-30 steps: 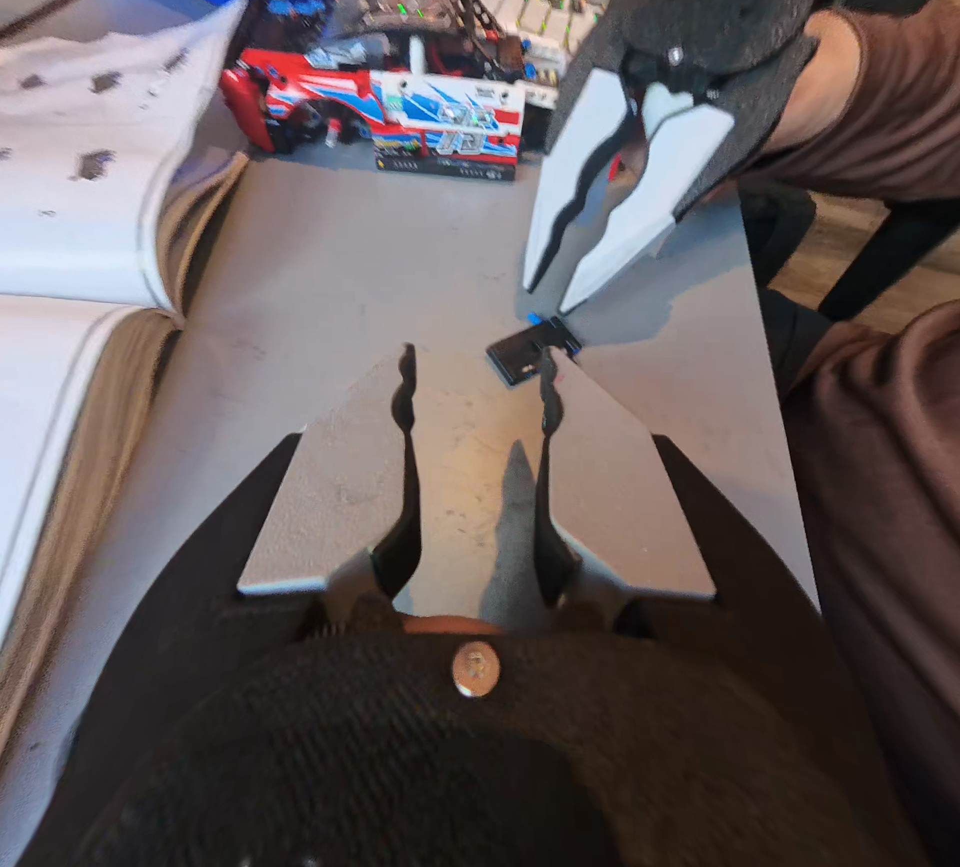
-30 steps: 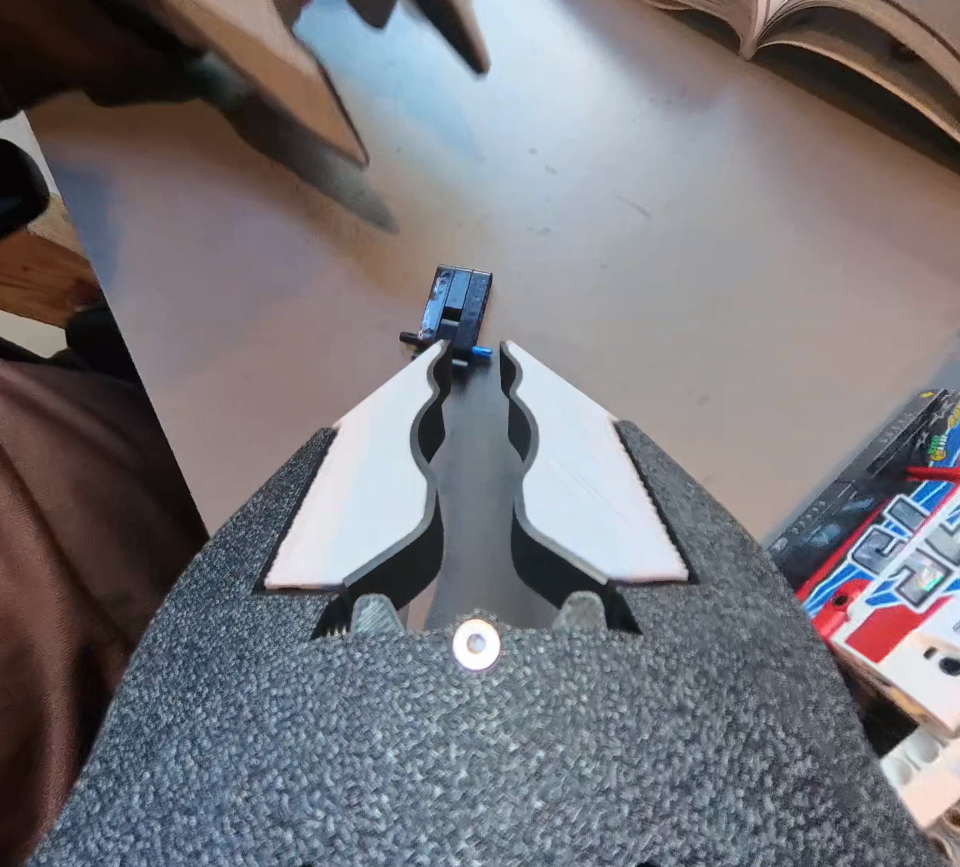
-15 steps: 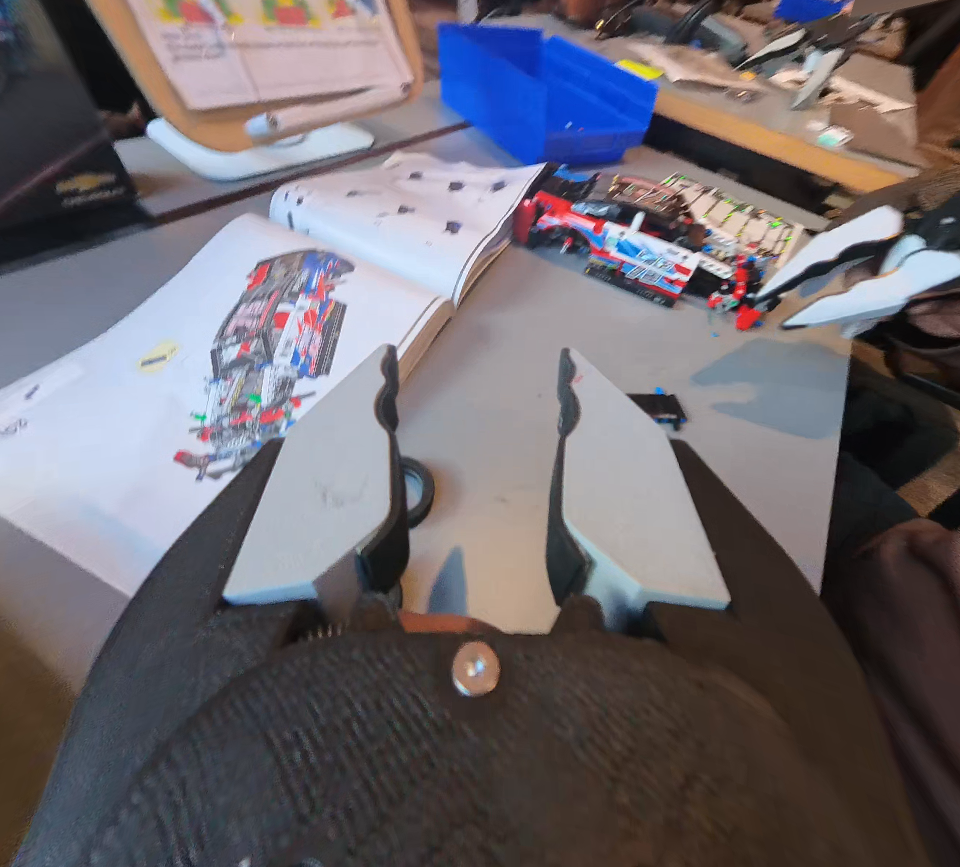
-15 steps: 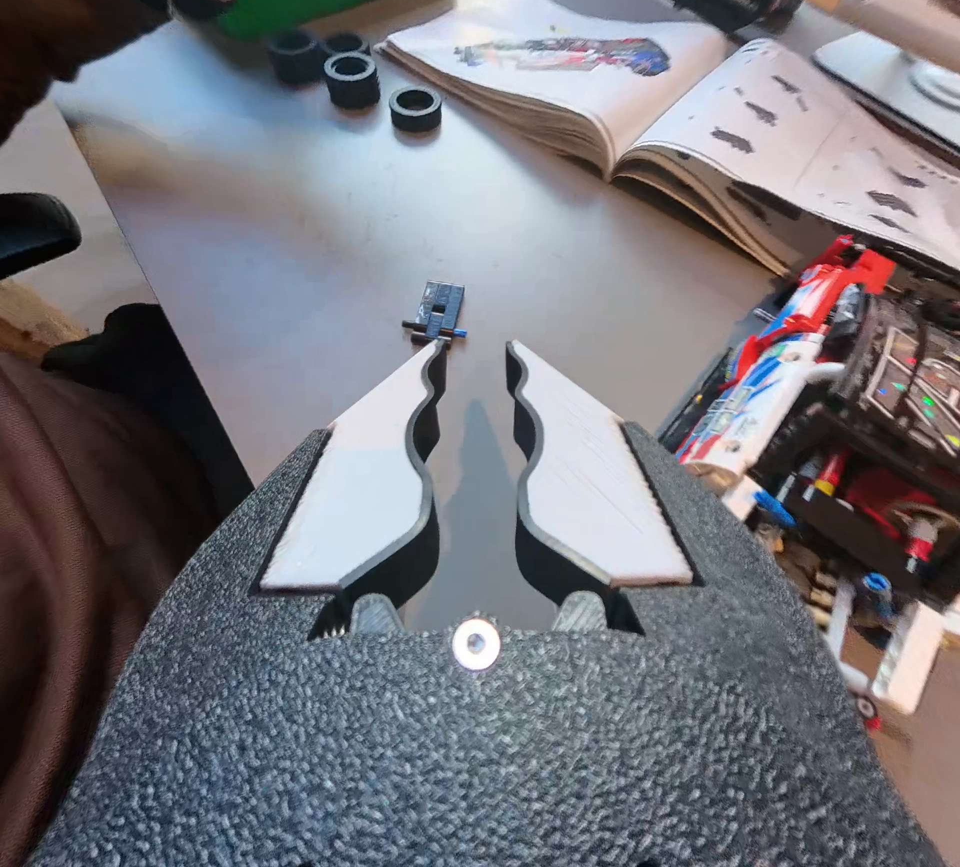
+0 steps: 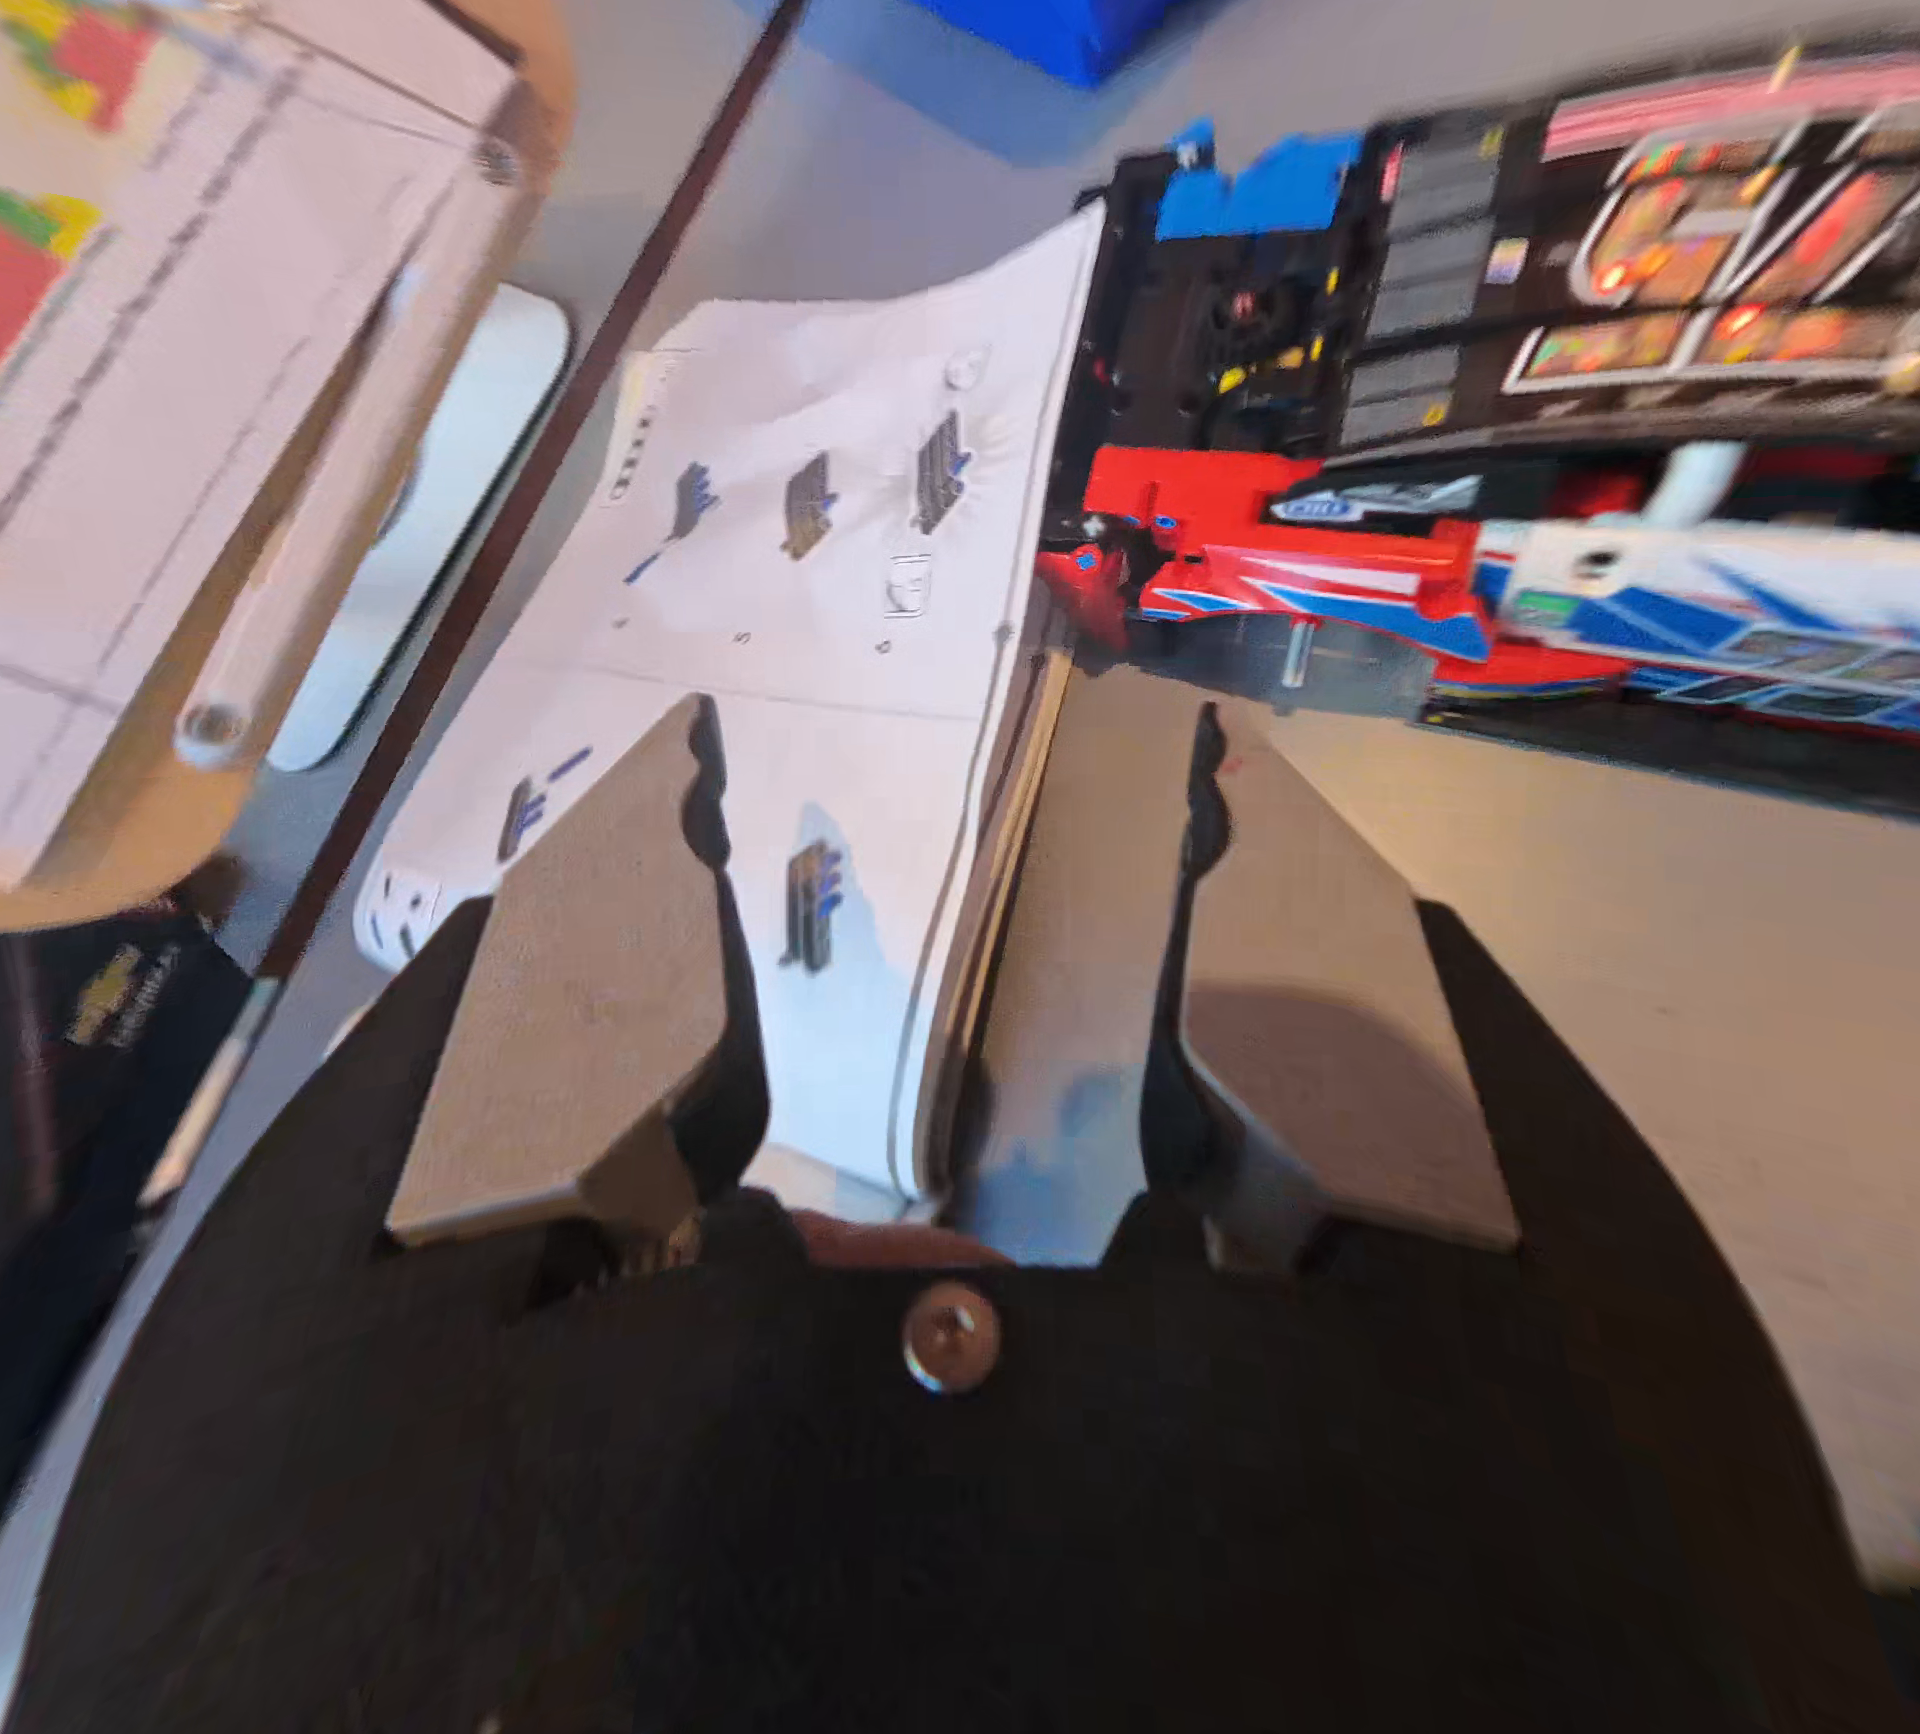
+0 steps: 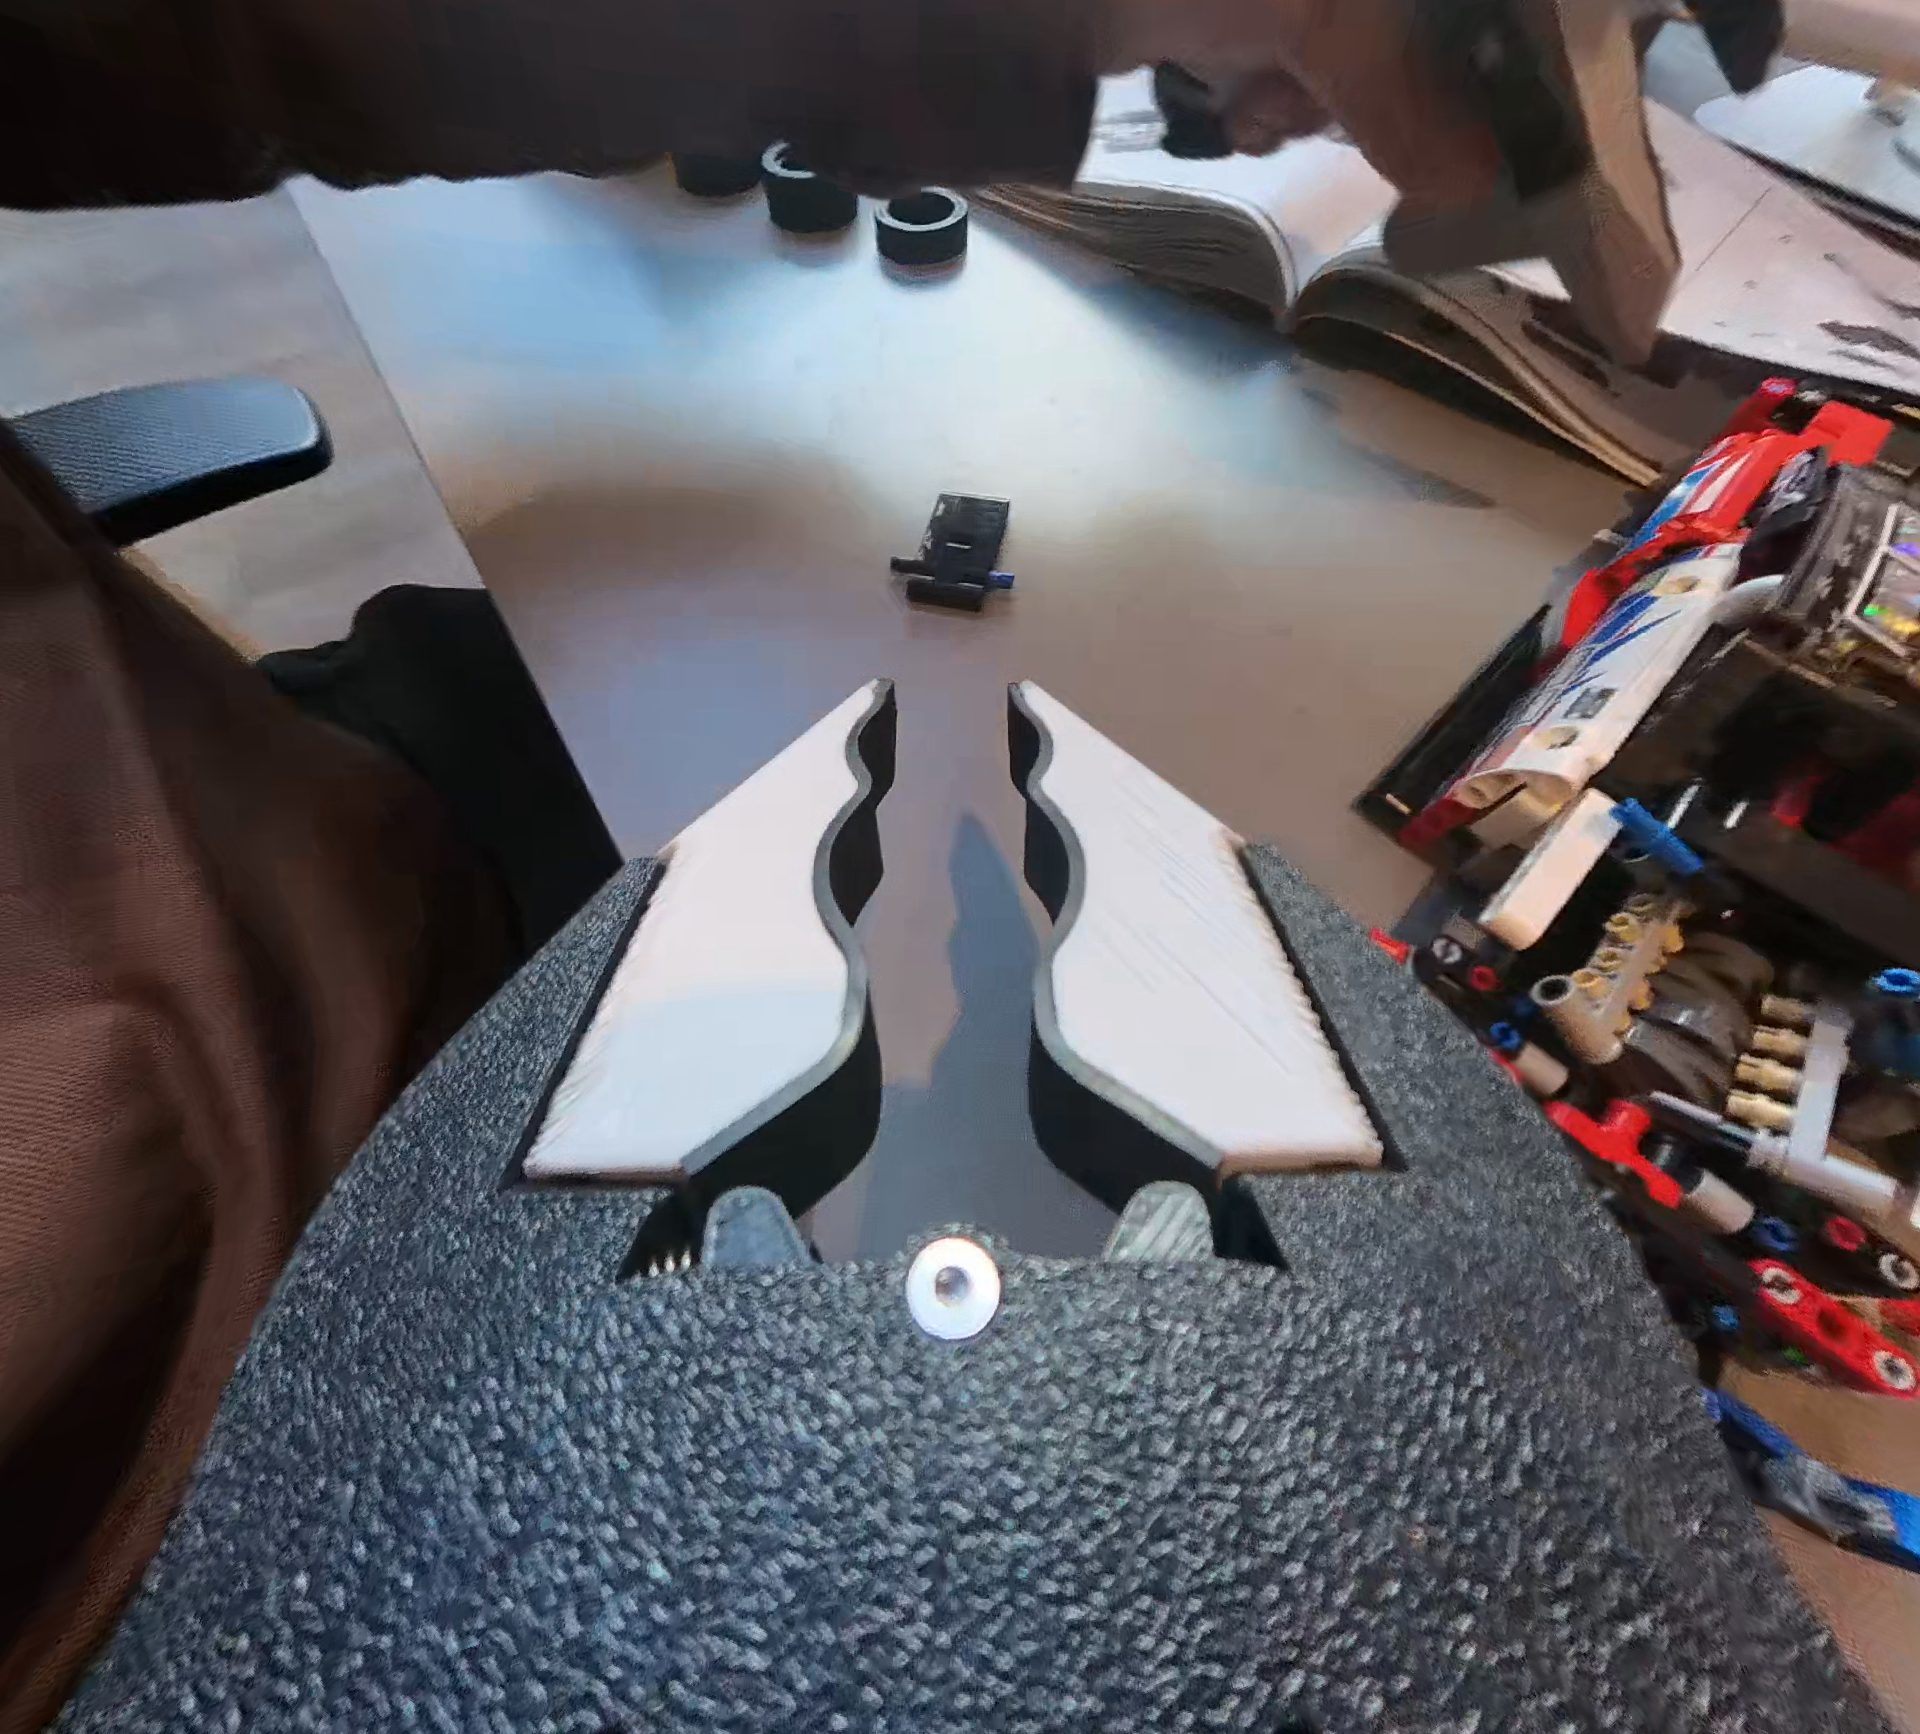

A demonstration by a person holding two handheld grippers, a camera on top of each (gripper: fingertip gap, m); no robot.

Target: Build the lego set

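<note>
Item: small black lego piece (image 6: 954, 550), straight ahead of my right gripper (image 6: 951, 697), spread and empty, nearer than my left.

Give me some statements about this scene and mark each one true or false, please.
1. The right gripper holds the small black piece. False: the piece lies on the table, apart from the open jaws.
2. The left gripper is open and empty. True.
3. The manual lies open. True.
4. The black tires are mounted on the car. False: they stand loose on the table, far from it.
5. The left gripper hovers over the manual. True.
</note>
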